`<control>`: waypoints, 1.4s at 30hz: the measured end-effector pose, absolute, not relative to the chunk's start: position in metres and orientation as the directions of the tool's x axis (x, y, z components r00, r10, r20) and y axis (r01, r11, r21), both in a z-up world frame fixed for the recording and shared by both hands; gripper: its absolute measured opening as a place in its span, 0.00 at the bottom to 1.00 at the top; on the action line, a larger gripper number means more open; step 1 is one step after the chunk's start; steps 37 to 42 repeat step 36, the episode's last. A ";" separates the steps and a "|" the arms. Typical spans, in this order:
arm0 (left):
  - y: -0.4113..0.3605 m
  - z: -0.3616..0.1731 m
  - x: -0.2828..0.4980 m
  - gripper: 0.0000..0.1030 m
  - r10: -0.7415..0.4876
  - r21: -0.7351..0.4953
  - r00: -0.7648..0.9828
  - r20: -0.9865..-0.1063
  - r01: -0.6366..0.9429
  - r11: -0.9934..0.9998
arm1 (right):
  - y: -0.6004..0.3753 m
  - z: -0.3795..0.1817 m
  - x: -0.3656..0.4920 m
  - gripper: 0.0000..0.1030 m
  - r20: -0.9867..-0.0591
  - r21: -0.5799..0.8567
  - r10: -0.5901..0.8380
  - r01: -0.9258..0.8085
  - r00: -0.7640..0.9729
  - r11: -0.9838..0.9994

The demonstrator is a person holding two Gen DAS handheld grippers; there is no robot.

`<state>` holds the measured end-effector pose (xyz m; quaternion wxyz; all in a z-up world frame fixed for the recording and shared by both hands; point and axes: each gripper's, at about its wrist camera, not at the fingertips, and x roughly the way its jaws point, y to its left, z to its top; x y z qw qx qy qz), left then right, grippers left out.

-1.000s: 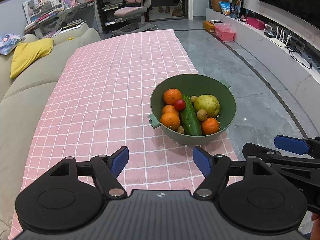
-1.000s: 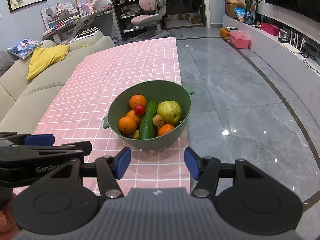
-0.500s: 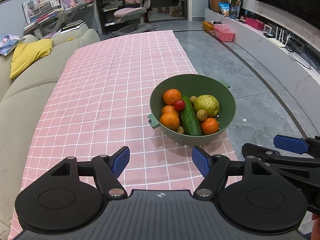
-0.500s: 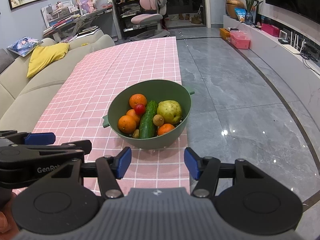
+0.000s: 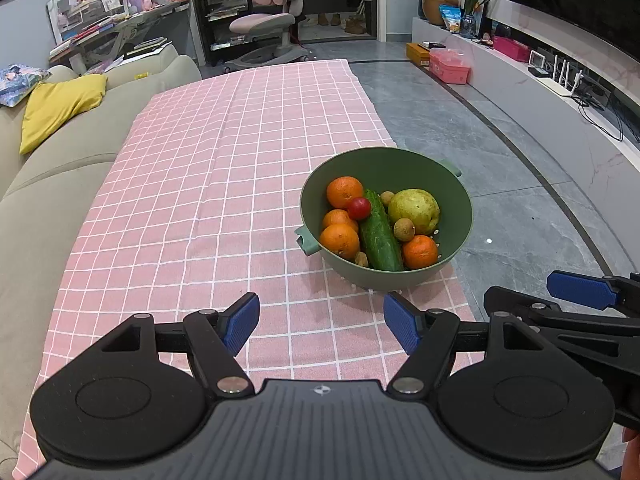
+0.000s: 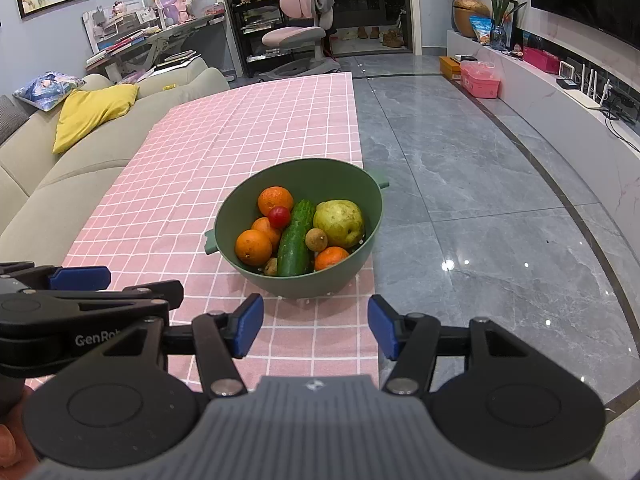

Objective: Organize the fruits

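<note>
A green bowl (image 5: pixel 400 168) (image 6: pixel 320 176) stands near the right edge of the pink checked tablecloth (image 5: pixel 224 168). It holds several oranges (image 5: pixel 344 192), a cucumber (image 5: pixel 380 236), a yellow-green pear (image 5: pixel 414 210), a red cherry tomato (image 5: pixel 359 208) and small brown fruits (image 5: pixel 403 229). My left gripper (image 5: pixel 321 323) is open and empty, short of the bowl and to its left. My right gripper (image 6: pixel 316 323) is open and empty, just in front of the bowl. Each gripper shows at the side of the other's view.
A beige sofa (image 5: pixel 48 184) with a yellow cushion (image 5: pixel 56 108) runs along the table's left side. Grey tiled floor (image 6: pixel 480 184) lies to the right, with a TV shelf (image 5: pixel 560 92) beyond. A pink chair (image 5: pixel 264 24) and a desk stand at the far end.
Both grippers have barely moved; the bowl sits a touch lower in the right wrist view. Both stay open.
</note>
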<state>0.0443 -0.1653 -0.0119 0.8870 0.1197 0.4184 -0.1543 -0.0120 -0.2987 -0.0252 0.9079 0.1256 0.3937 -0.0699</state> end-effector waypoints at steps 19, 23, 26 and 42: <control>-0.165 -0.012 0.044 0.80 -0.172 0.084 0.602 -0.779 0.372 0.924 | -0.299 -0.025 -0.012 0.54 -0.733 0.171 -0.029 0.226 0.679 0.959; -0.165 -0.012 0.045 0.80 -0.173 0.083 0.602 -0.780 0.373 0.924 | -0.299 -0.025 -0.012 0.54 -0.734 0.172 -0.028 0.226 0.679 0.959; -0.165 -0.012 0.045 0.80 -0.174 0.081 0.601 -0.780 0.372 0.925 | -0.299 -0.025 -0.012 0.54 -0.733 0.172 -0.029 0.226 0.679 0.959; -0.167 -0.011 0.044 0.80 -0.188 0.070 0.608 -0.772 0.375 0.924 | -0.302 -0.026 -0.014 0.54 -0.731 0.174 -0.034 0.235 0.681 0.956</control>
